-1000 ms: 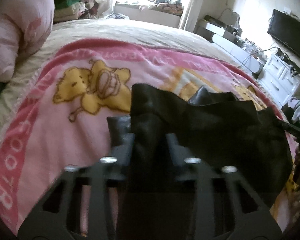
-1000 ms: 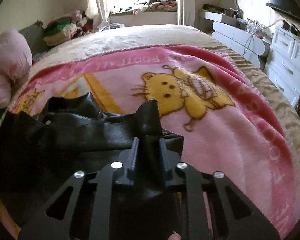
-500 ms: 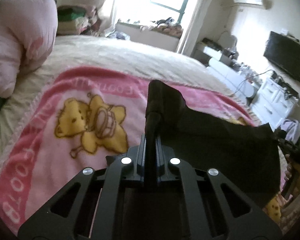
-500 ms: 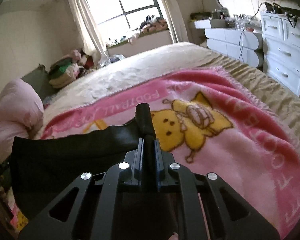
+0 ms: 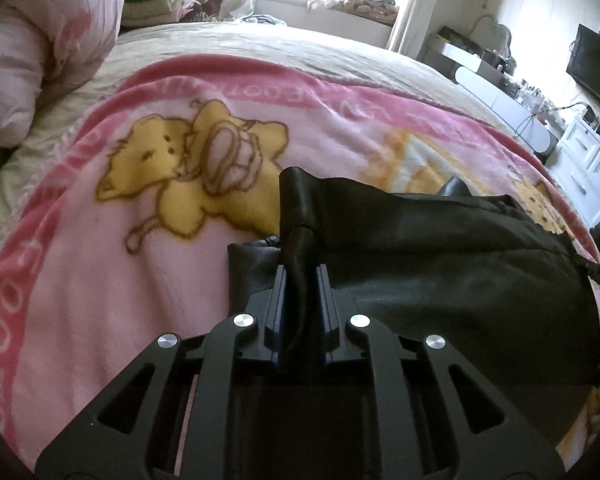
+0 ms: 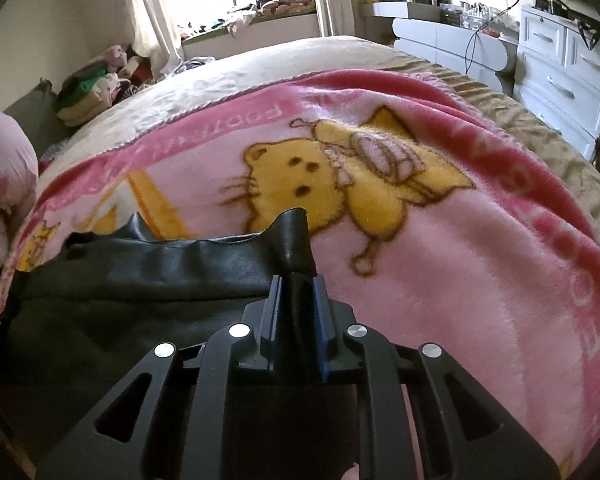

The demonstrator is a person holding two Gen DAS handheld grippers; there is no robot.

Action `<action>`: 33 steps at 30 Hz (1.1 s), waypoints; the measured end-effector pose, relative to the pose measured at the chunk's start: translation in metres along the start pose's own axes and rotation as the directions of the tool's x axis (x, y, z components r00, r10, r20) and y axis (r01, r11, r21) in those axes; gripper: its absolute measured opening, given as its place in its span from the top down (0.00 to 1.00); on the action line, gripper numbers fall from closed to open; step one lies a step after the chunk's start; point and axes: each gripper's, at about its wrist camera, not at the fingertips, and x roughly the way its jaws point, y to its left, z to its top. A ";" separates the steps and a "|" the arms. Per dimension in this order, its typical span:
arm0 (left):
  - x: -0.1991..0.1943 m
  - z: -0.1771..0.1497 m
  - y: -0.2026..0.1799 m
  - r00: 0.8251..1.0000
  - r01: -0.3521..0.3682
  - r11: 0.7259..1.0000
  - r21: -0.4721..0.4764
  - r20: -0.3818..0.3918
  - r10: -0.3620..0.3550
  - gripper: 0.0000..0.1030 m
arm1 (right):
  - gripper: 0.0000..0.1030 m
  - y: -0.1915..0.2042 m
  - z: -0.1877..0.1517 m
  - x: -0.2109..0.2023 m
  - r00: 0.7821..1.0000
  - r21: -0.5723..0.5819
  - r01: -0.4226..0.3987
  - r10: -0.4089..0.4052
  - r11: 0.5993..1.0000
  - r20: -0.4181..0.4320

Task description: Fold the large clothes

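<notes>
A black leather-like garment [image 5: 440, 272] lies on the pink cartoon blanket [image 5: 100, 260], stretched between my two grippers. My left gripper [image 5: 300, 276] pinches the garment's left corner, which sticks up past the fingertips as a rolled fold. In the right wrist view the same garment [image 6: 140, 280] spreads to the left, and my right gripper [image 6: 296, 284] pinches its right corner over the blanket [image 6: 460, 260]. The jaws of both grippers are opening slightly, with fabric still pressed between them. The garment's near part is hidden under the gripper bodies.
A pink duvet [image 5: 40, 60] is bunched at the bed's left side. Folded clothes [image 6: 96, 96] are piled by the window. White drawers [image 6: 560, 64] and a wall television [image 5: 596, 64] stand along the right of the bed.
Both grippers rose with the garment held taut, then came back down toward the blanket. The garment now rests lower on the bed, and both pairs of jaws stand a little wider than half a second ago.
</notes>
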 end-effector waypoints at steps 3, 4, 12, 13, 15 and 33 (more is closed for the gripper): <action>-0.001 -0.002 -0.003 1.000 -0.006 1.000 0.013 0.001 0.006 0.92 | 0.85 -0.001 -0.003 0.006 1.000 0.003 0.010 -0.010 1.000 -0.010; -0.001 -0.002 -0.003 1.000 -0.004 1.000 0.009 -0.002 0.004 0.92 | 0.85 -0.001 -0.003 0.007 1.000 0.002 0.013 -0.013 1.000 -0.013; -0.016 0.003 -0.006 0.998 -0.056 0.998 0.022 0.005 0.056 0.67 | 0.56 -0.001 0.000 -0.017 0.999 0.020 0.029 -0.029 0.999 -0.012; -0.020 0.002 -0.004 0.998 -0.060 0.998 0.025 0.005 0.060 0.63 | 0.53 -0.003 -0.001 -0.022 0.999 0.026 0.033 -0.033 0.999 -0.008; -0.026 0.001 -0.002 0.997 -0.073 0.997 0.025 0.004 0.073 0.47 | 0.49 -0.004 -0.007 -0.041 1.000 0.038 0.004 -0.005 0.999 0.024; -0.085 -0.051 -0.015 0.998 -0.070 0.995 0.071 0.000 0.070 0.24 | 0.35 0.068 -0.099 -0.136 0.994 -0.218 -0.108 0.110 0.970 -0.003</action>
